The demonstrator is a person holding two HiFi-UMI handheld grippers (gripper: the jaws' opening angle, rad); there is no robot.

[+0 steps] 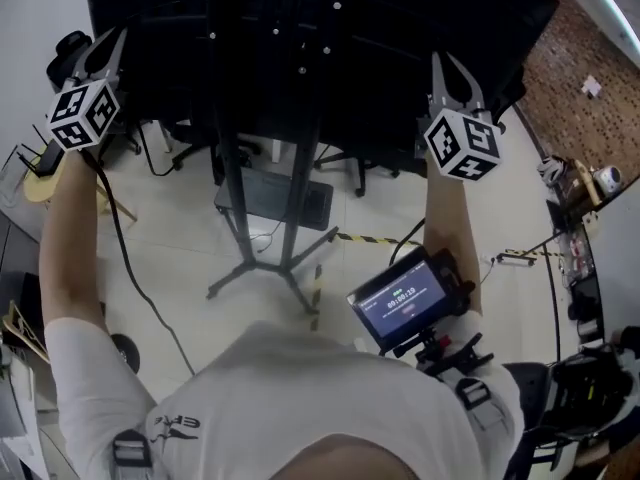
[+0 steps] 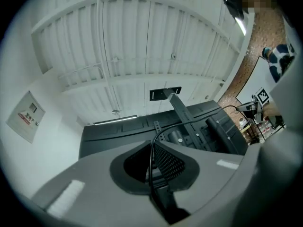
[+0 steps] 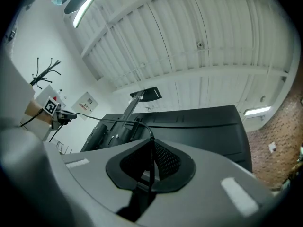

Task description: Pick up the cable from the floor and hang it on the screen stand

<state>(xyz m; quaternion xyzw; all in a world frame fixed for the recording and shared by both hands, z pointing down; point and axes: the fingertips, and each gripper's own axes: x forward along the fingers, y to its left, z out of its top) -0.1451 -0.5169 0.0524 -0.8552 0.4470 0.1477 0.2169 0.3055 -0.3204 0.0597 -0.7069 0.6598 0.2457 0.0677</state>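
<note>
As cable (image 1: 121,238) is thin, limp, light, I judge pinch grips sufficient: left tool (image 2: 152,148), right tool (image 3: 151,144) each clamped on it, well apart.

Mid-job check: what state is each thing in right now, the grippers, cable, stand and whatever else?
Left gripper: shut on cable.
Right gripper: shut on cable.
Cable: strung between both grippers, tail hanging down from the left one, not yet hung.
Screen: upright, its back toward the person.
Stand: upright, no cable seen on it.
Chest display: lit.
</note>
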